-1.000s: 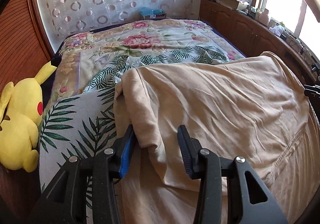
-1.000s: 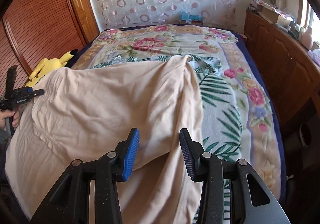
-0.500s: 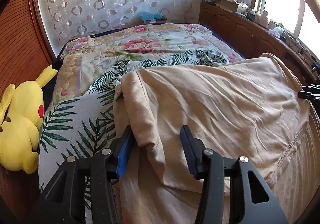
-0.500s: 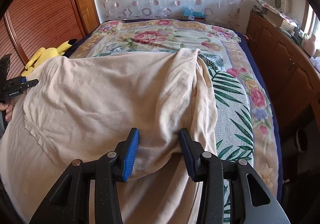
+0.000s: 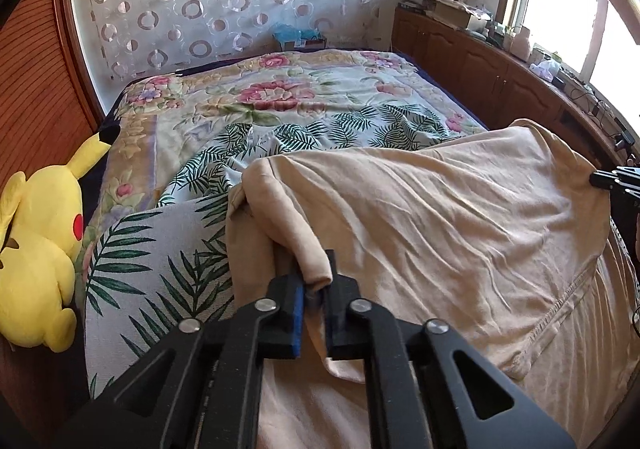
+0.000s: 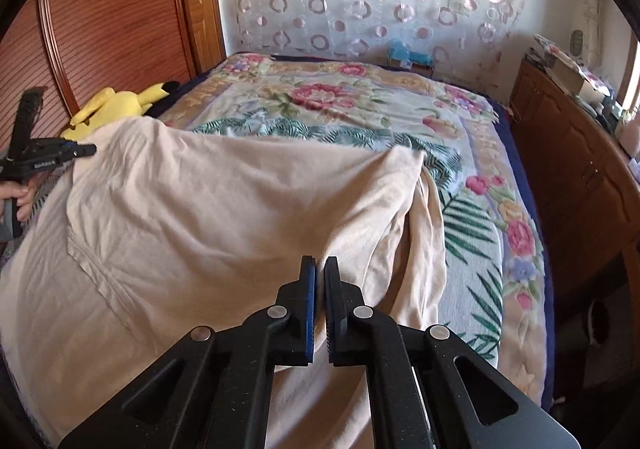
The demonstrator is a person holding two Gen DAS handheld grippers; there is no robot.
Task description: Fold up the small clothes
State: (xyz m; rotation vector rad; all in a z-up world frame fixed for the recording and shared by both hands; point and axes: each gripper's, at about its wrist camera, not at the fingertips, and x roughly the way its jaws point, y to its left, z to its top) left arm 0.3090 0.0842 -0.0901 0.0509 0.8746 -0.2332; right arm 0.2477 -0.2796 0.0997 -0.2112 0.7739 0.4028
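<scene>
A beige garment [image 5: 420,217] lies spread over the near part of the bed, its upper layer folded over the lower one. My left gripper [image 5: 314,281] is shut on a rolled fold at the garment's left edge. My right gripper [image 6: 319,269] is shut on the garment [image 6: 224,209] near its right edge, and the cloth hangs in a fold beside the fingers. Each gripper shows at the far side of the other's view: the right one in the left wrist view [image 5: 612,181], the left one in the right wrist view [image 6: 52,155].
The bed has a floral and palm-leaf blanket [image 5: 280,109]. A yellow Pikachu plush [image 5: 36,245] lies at the bed's left edge by the wooden headboard [image 6: 100,29]. A wooden cabinet [image 5: 500,77] with clutter runs along the right side under the window.
Both grippers have closed from open onto the garment's edges. The folded layer has been pulled a little nearer and sits more bunched at both grips.
</scene>
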